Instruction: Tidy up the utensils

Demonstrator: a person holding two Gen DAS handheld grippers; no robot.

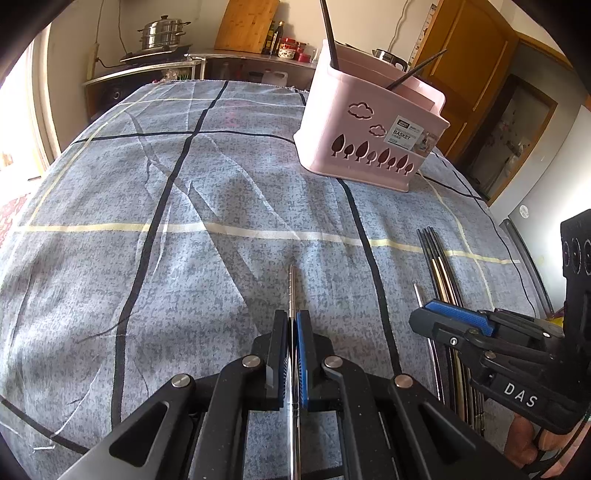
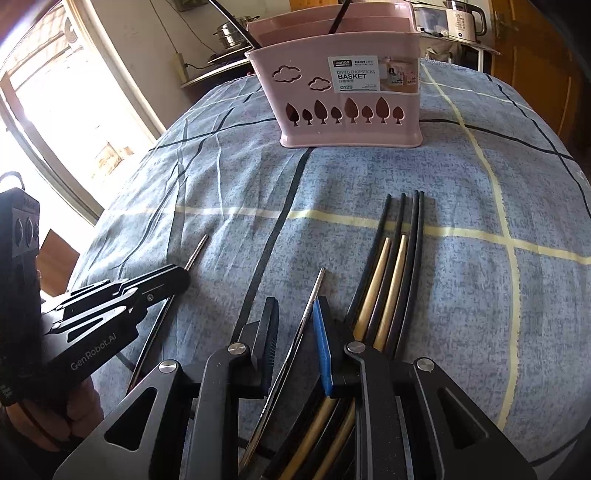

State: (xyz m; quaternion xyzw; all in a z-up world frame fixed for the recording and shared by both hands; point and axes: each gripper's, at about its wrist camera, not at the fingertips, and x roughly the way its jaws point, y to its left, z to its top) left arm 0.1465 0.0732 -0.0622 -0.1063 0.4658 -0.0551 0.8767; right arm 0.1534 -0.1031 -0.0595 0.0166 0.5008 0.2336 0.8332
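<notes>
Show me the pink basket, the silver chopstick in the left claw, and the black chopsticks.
pink basket (image 2: 369,122), right wrist view, front wall.
silver chopstick (image 1: 291,291), left wrist view, shaft beyond the pads.
black chopsticks (image 2: 415,236), right wrist view, upper shafts.

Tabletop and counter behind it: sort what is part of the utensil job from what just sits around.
Job:
pink basket
steel chopstick in left gripper
steel chopstick between right gripper jaws
black and gold chopsticks

Lying about:
steamer pot
cutting board
kettle
</notes>
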